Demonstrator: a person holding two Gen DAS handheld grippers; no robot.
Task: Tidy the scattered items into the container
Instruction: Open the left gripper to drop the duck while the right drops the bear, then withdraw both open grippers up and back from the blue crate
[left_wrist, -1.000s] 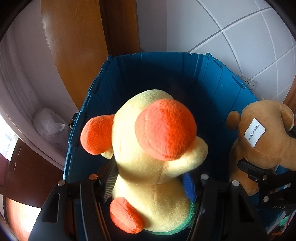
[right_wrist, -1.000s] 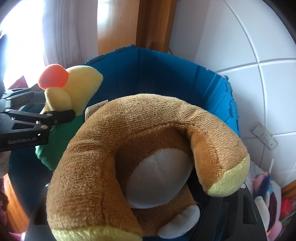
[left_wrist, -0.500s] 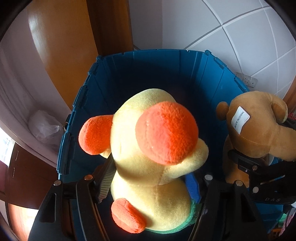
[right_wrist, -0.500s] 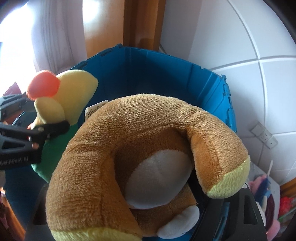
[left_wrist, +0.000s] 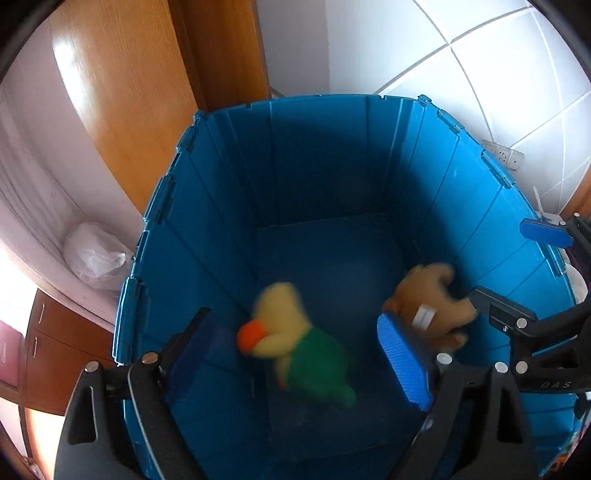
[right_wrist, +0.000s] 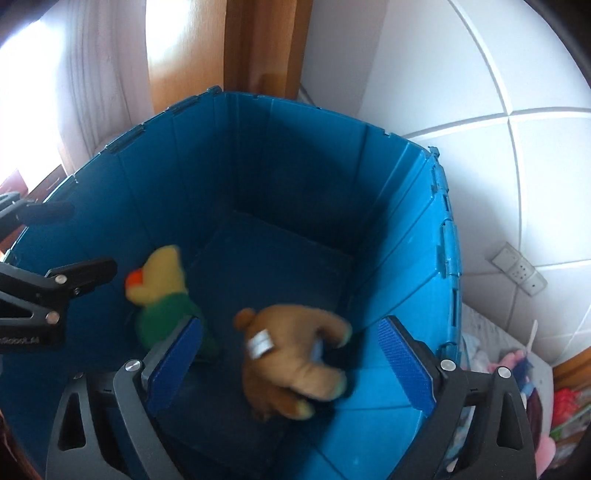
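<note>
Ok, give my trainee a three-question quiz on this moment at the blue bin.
1. True or false: the left gripper is shut on the yellow duck plush.
2. Which toy lies nearer the right gripper? A) the brown bear plush B) the duck plush
3. Fill in: both plush toys, blurred, are inside the blue ____.

Key
1. False; its fingers stand apart with nothing between them.
2. A
3. bin
</note>
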